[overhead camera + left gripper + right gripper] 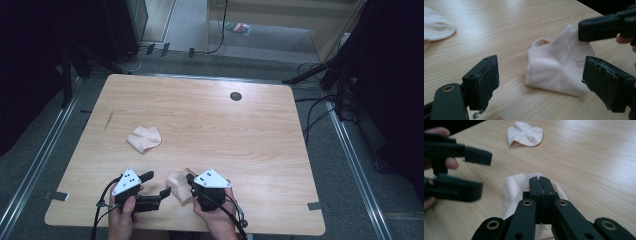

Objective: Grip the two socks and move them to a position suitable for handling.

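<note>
Nearest, right gripper: the right gripper [541, 181] is clenched, its fingers [535, 185] pressed together on a fold of the near sock [556, 72] at the front edge of the surface [240, 125].
Near sock: pale, ankle-cut, lying bunched on the wood between the two grippers; its ribbed cuff faces away from the left gripper's camera, and its body runs roughly crosswise between the hands.
Left gripper: the left gripper [544, 82] is released, fingers [487, 82] spread wide and holding nothing, mouth aimed straight at the free side of the sock, just beside it but apart.
Deciding relation: the sock lies directly ahead of the open fingers, so the left hand looks better placed for its loose end.
Far sock: a second pale sock [144, 138] lies crumpled farther up the surface, well apart, on the left side.
</note>
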A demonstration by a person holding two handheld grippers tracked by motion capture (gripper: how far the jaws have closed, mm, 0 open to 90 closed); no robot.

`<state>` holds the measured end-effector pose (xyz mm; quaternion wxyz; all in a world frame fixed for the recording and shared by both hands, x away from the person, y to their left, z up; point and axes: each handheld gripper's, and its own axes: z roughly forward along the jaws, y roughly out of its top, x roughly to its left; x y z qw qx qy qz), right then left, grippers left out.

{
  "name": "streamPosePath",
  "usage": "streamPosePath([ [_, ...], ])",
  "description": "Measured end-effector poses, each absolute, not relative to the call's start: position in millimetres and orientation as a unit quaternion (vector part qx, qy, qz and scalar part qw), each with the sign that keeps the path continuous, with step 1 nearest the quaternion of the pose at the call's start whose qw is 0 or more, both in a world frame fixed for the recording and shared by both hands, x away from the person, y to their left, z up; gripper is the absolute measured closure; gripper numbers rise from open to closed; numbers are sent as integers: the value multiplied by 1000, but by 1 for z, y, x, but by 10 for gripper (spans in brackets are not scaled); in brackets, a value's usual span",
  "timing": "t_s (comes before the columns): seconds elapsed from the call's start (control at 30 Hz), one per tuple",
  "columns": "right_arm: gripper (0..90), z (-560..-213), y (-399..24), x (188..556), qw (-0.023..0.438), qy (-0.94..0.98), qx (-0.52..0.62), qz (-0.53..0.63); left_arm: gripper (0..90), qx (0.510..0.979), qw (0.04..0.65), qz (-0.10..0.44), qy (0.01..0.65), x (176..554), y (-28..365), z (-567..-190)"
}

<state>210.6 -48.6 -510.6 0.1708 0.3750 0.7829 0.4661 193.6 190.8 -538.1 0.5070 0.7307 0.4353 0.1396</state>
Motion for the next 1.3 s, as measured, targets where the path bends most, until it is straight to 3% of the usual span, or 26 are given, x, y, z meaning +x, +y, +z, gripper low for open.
streamPosePath([
  [0.23, 900, -491, -44, 203, 167, 775, 372, 483, 132, 761, 482, 139, 411, 181, 154, -542],
  [0.33, 900, -486, -43, 200, 167, 773, 369, 489, 65, 771, 480, 132, 397, 178, 146, -543],
  [0.43, 900, -474, -42, 195, 158, 764, 366, 508, 93, 779, 444, 142, 419, 179, 133, -544],
  [0.53, 900, -469, -42, 192, 153, 761, 363, 516, 278, 773, 444, 144, 429, 181, 132, -544],
  [0.57, 900, -466, -41, 191, 152, 759, 358, 522, 278, 769, 460, 142, 420, 180, 135, -542],
  [0.6, 900, -463, -40, 188, 148, 757, 355, 528, 488, 769, 466, 144, 414, 180, 136, -541],
  [0.67, 900, -460, -40, 187, 143, 753, 351, 537, 755, 770, 474, 153, 399, 178, 140, -537],
  [0.73, 900, -457, -41, 185, 141, 748, 348, 548, 891, 769, 475, 178, 389, 175, 144, -531],
  [0.83, 900, -456, -47, 188, 147, 732, 357, 562, 900, 742, 467, 261, 404, 168, 158, -514],
  [0.87, 900, -455, -49, 189, 144, 728, 361, 565, 900, 742, 467, 261, 404, 168, 158, -514],
  [0.9, 900, -455, -51, 190, 139, 723, 363, 571, 900, 730, 463, 305, 401, 163, 164, -504],
  [0.93, 900, -455, -51, 190, 139, 723, 363, 571, 900, 730, 463, 305, 401, 163, 164, -504],
  [0.97, 900, -456, -54, 192, 138, 718, 368, 574, 900, 719, 448, 365, 386, 155, 164, -495],
  [1.07, 900, -461, -57, 198, 127, 718, 379, 570, 900, 717, 435, 407, 363, 148, 159, -491],
  [1.1, 900, -465, -59, 201, 129, 721, 384, 562, 900, 746, 416, 389, 346, 153, 149, -496],
  [1.13, 900, -465, -59, 201, 129, 721, 384, 562, 895, 746, 416, 389, 346, 153, 149, -496],
  [1.17, 900, -478, -63, 208, 137, 729, 400, 538, 887, 775, 411, 337, 341, 161, 142, -511],
  [1.2, 900, -478, -63, 208, 137, 729, 400, 538, 856, 775, 411, 337, 341, 161, 142, -511],
  [1.23, 900, -494, -72, 217, 140, 731, 427, 513, 794, 797, 411, 283, 342, 168, 140, -523],
  [1.3, 900, -507, -81, 222, 161, 741, 445, 477, 657, 791, 437, 252, 346, 171, 142, -528],
])
